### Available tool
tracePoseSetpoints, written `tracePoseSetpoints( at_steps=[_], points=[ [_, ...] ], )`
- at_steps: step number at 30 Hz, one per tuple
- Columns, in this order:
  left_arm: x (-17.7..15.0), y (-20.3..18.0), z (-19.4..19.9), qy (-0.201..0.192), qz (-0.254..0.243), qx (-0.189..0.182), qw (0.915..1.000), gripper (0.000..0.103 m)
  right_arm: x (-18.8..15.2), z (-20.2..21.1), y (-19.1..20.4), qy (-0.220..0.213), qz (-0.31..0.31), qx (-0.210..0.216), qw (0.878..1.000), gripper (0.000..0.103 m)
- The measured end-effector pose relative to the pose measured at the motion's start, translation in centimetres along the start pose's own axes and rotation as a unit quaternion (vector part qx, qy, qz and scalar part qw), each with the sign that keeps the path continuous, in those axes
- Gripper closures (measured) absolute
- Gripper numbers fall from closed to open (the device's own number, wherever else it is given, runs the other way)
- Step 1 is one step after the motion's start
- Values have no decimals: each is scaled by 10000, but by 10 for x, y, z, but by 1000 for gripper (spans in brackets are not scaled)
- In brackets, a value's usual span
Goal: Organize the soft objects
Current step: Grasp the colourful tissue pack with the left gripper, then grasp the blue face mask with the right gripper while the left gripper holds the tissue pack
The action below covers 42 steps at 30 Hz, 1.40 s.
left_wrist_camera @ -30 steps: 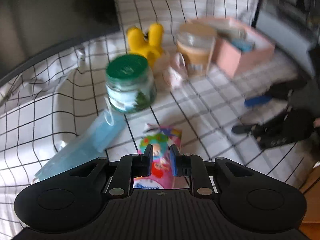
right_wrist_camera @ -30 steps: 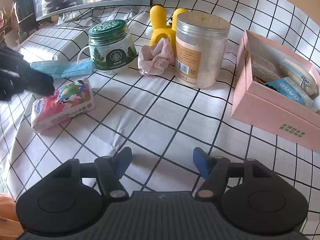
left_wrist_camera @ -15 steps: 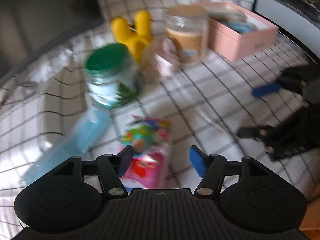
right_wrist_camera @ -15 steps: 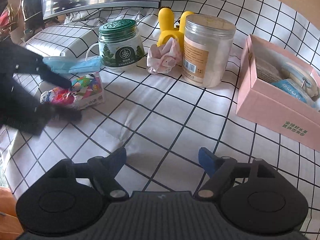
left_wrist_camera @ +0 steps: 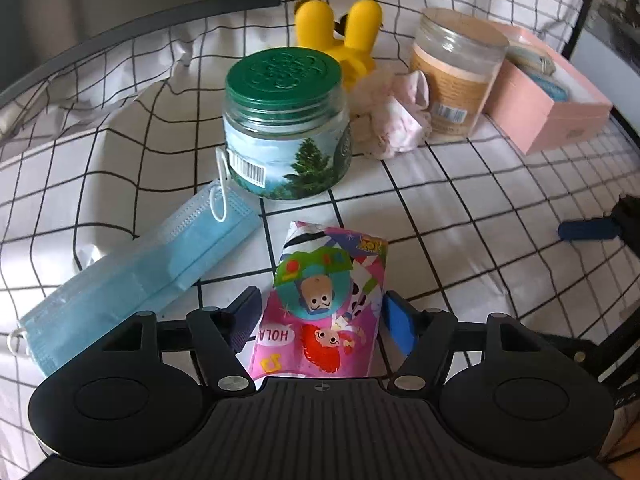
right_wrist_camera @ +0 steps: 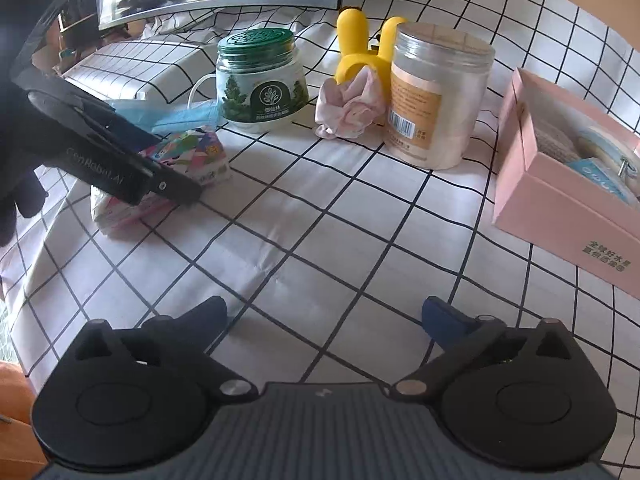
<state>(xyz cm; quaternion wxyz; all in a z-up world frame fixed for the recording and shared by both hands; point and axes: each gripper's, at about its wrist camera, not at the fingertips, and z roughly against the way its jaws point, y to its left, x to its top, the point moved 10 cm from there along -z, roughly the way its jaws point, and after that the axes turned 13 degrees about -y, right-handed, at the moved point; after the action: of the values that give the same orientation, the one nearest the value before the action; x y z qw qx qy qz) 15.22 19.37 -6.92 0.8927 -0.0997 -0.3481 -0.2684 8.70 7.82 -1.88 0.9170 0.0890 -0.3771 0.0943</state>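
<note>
Left tongs [left_wrist_camera: 320, 316] dropped lower — spread astride the tissue pack [left_wrist_camera: 326, 300].

i count two jars — one green-lidded jar [left_wrist_camera: 285, 124], one tall clear jar [right_wrist_camera: 436, 96] — plus one face mask [left_wrist_camera: 136, 276], one tissue pack [left_wrist_camera: 326, 300], one pink scrunchie [right_wrist_camera: 347, 106], one yellow toy [left_wrist_camera: 344, 36], one pink box [right_wrist_camera: 560, 196].

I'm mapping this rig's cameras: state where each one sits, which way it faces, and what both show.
Left wrist: sits on the left gripper, looking forward and down at the tissue pack between its open fingers.
Right wrist: sits on the right gripper, open over bare checked cloth; the left gripper and a gloved hand show at left.
Shared: tissue pack, green-lidded jar, pink box.
</note>
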Motion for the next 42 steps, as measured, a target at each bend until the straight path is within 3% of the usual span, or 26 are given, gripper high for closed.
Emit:
tracePoseSetpoints(
  at_steps=[7,11,13,16,20,24,28,31,33,35,37,39,42],
  points=[
    [0,-1,1,-114,109,138,9998,28,0,-1,0,50,2,-19,10000,0],
    [-2,9,8,-364,384,318,9981,47,4,-4,1,171,127,151,9997,3],
    [-4,19,18,-392,987,387,9936,52,13,-7,4,189,250,186,9993,15],
    [-8,44,53,-815,1866,589,9773,52,43,-6,20,-181,946,235,9951,16],
    [-21,88,109,-1307,2346,1289,9546,52,84,-7,74,-675,2071,818,9725,26],
    [-39,134,162,-1737,2678,2005,9262,52,103,-33,132,-630,3014,1305,9424,47],
    [-63,163,196,-1853,3029,2328,9054,52,102,-73,173,-532,3958,1338,9070,48],
    [-84,177,212,-1858,3233,2497,8936,52,102,-96,186,-477,4199,1347,8962,48],
    [-95,182,217,-1836,3377,2571,8866,52,108,-105,190,-559,4166,1365,8971,49],
    [-105,186,218,-1796,3493,2595,8822,52,114,-113,192,-566,3940,1415,9064,52],
    [-108,185,215,-1761,3559,2560,8813,52,120,-121,191,-402,3523,1539,9223,62],
    [-108,182,212,-1736,3560,2501,8835,52,125,-129,191,-49,2966,1678,9401,93],
    [-102,178,208,-1767,3490,2360,8895,52,139,-132,181,177,2238,1712,9593,95]
  ],
)
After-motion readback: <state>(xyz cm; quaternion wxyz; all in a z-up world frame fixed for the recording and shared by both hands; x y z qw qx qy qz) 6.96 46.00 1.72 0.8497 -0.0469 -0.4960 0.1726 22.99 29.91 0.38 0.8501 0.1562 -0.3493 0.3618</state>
